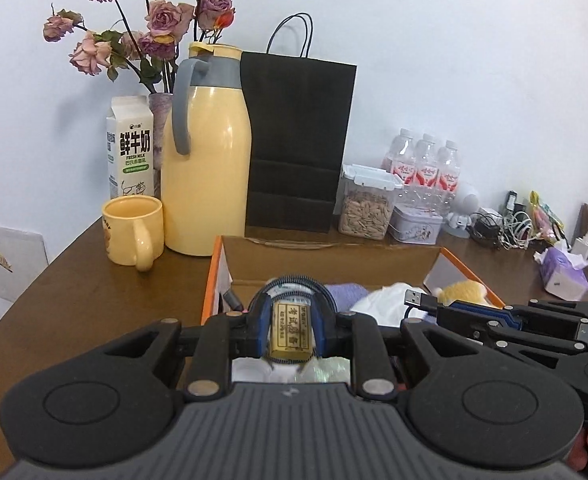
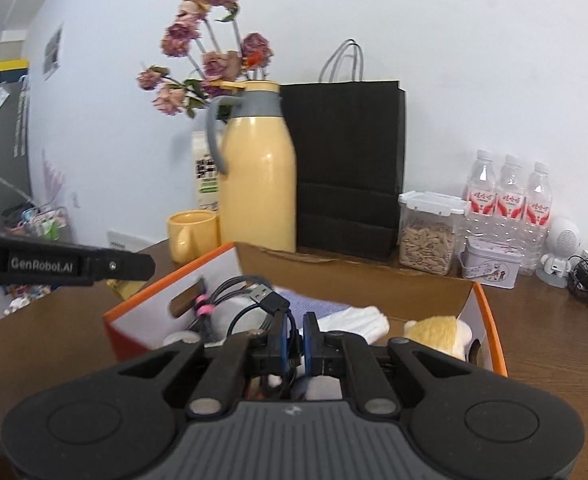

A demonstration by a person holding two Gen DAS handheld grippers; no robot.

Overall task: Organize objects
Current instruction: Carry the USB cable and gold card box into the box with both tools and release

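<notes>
My left gripper [image 1: 289, 320] is shut on a small gold packet [image 1: 288, 334] with printed characters, held between its blue pads above the orange-rimmed cardboard box [image 1: 213, 276]. Inside the box lie a white cloth [image 1: 382, 304], a purple cloth [image 1: 348, 292] and a yellow plush toy [image 1: 464, 292]. My right gripper [image 2: 297, 328] is shut on a black USB cable [image 2: 259, 294], whose coiled bundle with a pink tie hangs over the box [image 2: 494, 328]. In the left wrist view the right gripper [image 1: 450, 308] comes in from the right with the USB plug [image 1: 418, 299] sticking out of it.
On the brown table behind the box stand a yellow jug [image 1: 205, 152], a yellow mug [image 1: 133, 232], a milk carton [image 1: 129, 148], a black paper bag [image 1: 298, 140], a seed container [image 1: 366, 208], a tin [image 1: 414, 224] and water bottles [image 1: 426, 160]. Chargers [image 1: 502, 228] and tissues [image 1: 562, 272] lie right.
</notes>
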